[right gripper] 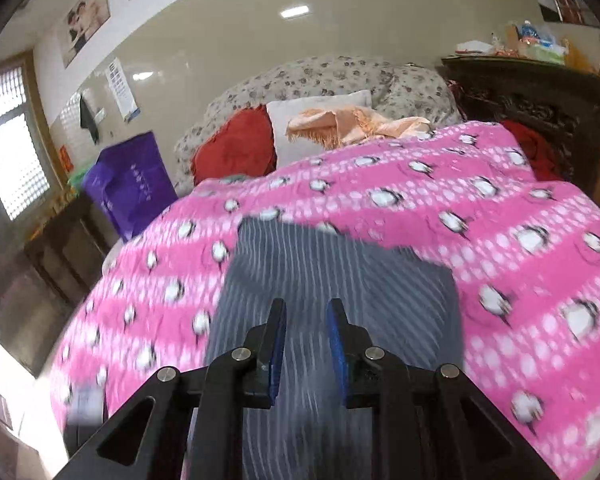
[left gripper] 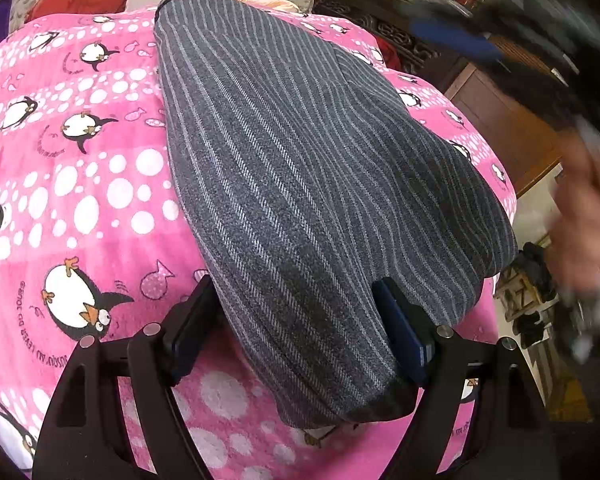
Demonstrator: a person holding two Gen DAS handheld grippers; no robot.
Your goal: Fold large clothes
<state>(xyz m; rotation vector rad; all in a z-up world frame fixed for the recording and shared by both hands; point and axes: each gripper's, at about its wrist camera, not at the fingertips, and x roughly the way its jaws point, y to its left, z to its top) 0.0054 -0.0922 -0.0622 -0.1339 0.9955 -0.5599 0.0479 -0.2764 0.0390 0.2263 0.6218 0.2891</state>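
Note:
A grey striped garment (left gripper: 300, 184) lies folded lengthwise on a pink penguin blanket (left gripper: 80, 184). My left gripper (left gripper: 296, 312) is open wide, its fingers on either side of the garment's near end, which lies between them. The right wrist view is blurred by motion. There my right gripper (right gripper: 306, 320) is open and empty, held above the near part of the garment (right gripper: 332, 276). The right hand and gripper show as a blur at the right edge of the left wrist view (left gripper: 588, 240).
Pillows, a red cushion (right gripper: 236, 148) and a peach shawl (right gripper: 352, 122) lie at the bed's head. A dark carved cabinet (right gripper: 532, 96) stands on the right, a purple bag (right gripper: 132, 184) on the left. The blanket's right edge drops to the floor (left gripper: 540, 208).

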